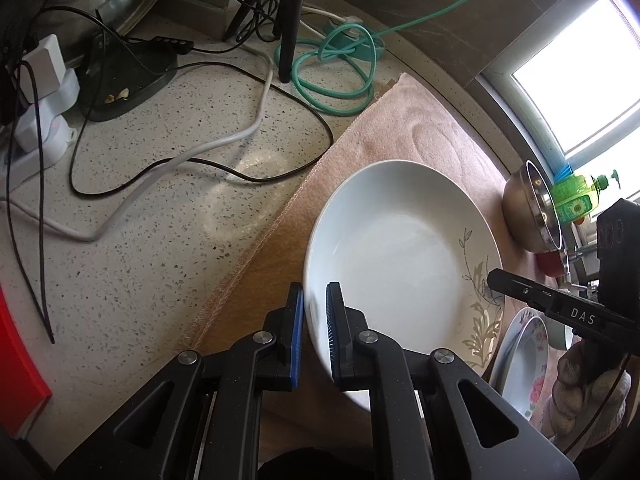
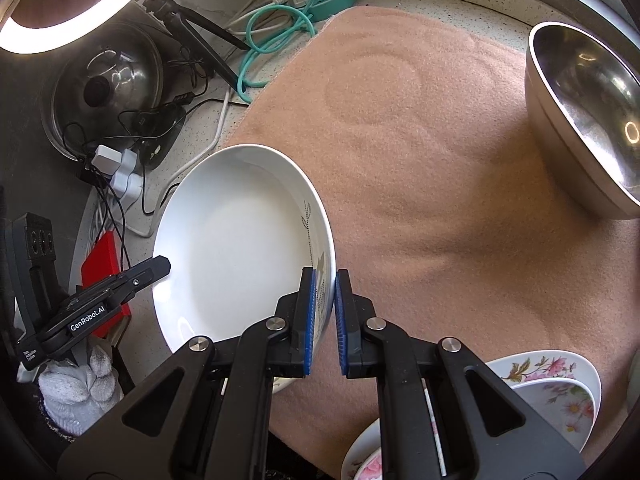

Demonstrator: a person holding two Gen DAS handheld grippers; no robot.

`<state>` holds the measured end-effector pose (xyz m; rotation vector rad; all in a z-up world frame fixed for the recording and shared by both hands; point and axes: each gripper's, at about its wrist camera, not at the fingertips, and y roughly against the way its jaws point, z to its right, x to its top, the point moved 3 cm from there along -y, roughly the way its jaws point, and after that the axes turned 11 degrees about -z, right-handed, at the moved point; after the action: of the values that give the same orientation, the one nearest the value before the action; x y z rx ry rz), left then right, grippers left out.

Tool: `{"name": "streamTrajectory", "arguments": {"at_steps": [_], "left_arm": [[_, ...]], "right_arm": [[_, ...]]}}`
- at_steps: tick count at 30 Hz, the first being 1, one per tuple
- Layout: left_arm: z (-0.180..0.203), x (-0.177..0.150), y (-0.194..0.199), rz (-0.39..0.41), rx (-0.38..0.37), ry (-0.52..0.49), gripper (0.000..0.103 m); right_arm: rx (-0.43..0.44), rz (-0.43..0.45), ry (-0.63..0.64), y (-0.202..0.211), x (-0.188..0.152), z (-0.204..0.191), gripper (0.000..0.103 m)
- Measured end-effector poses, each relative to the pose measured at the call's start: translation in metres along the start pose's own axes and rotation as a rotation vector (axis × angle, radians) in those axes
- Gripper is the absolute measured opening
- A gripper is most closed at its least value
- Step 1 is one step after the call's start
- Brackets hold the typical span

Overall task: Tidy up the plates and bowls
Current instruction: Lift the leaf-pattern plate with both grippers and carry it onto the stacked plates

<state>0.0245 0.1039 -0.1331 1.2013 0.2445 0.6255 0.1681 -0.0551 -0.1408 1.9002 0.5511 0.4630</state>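
Pink towel (image 2: 420,160) is the landmark; it covers most of the counter and is mostly bare, so sorting looks early or mid-way.

Steel bowl (image 2: 588,120) sits on the towel's far right part, tilted on its side, mouth facing back toward the towel's middle.

White plate (image 2: 236,248) hangs over the towel's left edge, lifted and tipped, hollow side up. It is round, so no long axis; the leaf-print side of the rim points toward the towel's middle. Not placed yet.

Floral dishes (image 2: 556,392) are bunched at the towel's near right corner, overlapping, seemingly not neatly stacked; probably left to sort.

Left gripper (image 1: 316,336) is clamped on the plate's plain rim, the side away from the towel.

Right gripper (image 2: 323,320) is pinched on the leaf-print rim, above the towel.
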Motion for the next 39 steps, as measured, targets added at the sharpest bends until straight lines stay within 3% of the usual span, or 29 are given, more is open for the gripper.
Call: {"name": "streamTrajectory", "arguments": {"at_steps": [20, 39], "left_arm": [[0.07, -0.007, 0.026, 0.042, -0.078, -0.145, 0.009], [0.149, -0.035, 0.007, -0.02, -0.121, -0.318, 0.009]], "right_arm": [[-0.001, 0.103, -0.077, 0.077, -0.056, 0.038, 0.009], [-0.028, 0.14, -0.225, 0.111, -0.125, 0.104, 0.009]]}}
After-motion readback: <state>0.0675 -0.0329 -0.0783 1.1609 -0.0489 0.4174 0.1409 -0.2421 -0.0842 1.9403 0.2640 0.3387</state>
